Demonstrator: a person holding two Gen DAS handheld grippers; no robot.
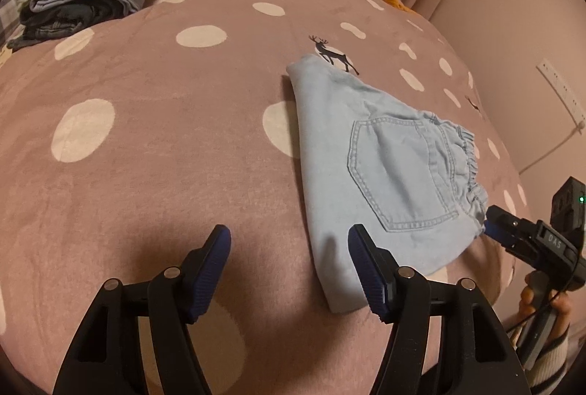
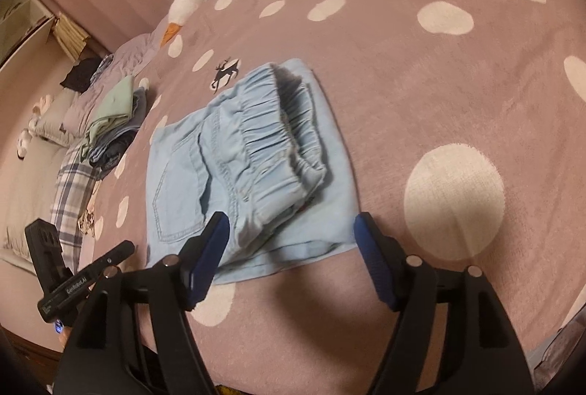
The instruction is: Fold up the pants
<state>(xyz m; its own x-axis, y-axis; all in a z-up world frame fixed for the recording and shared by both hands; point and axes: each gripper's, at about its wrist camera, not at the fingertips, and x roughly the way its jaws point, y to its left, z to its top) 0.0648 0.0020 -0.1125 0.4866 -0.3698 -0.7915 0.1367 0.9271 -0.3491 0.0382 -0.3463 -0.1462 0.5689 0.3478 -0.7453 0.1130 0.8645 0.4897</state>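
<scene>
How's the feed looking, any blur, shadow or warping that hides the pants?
Left wrist view: warm dim light, strong fisheye bulge, dark corners; the left gripper casts a shadow on the bedspread and the near corner of the pants, which stay sharp. Right wrist view: slight blur on the waistband; a shadow lies under the right gripper.

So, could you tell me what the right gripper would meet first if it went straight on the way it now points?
Most likely the folded pants. The right gripper is open, its fingers straddling the pants' near edge on the blanket, so it should meet the bunched waistband; depth is uncertain.
</scene>
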